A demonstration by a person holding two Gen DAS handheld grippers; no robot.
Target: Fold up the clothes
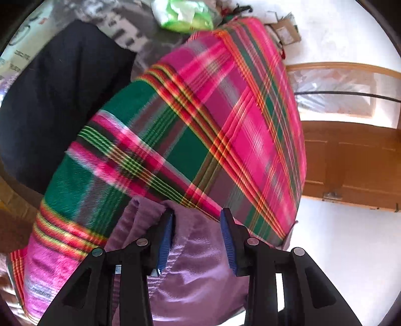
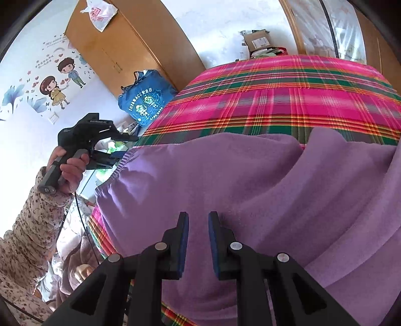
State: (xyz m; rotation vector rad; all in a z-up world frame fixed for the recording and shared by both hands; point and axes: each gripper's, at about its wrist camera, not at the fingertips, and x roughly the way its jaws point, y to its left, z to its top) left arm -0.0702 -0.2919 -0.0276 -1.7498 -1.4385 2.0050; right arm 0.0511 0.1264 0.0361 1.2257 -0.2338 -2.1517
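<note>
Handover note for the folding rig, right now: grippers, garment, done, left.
Left gripper: open, jaws astride a bunched edge of the purple garment, not clamped.
Right gripper: open with a narrow gap, over the garment's middle, holding nothing.
Garment lies spread but rumpled on the plaid blanket, elastic waistband toward the left gripper.
Done: no clean fold visible.
Left: probably grip the edge, smooth, fold.

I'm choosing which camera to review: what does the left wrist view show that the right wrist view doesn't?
Only the left wrist view: a dark navy garment and a green plastic bag. Only the right wrist view: the person's hand holding the left gripper, a blue bag and wall stickers. Both show the purple garment on the plaid blanket.
</note>
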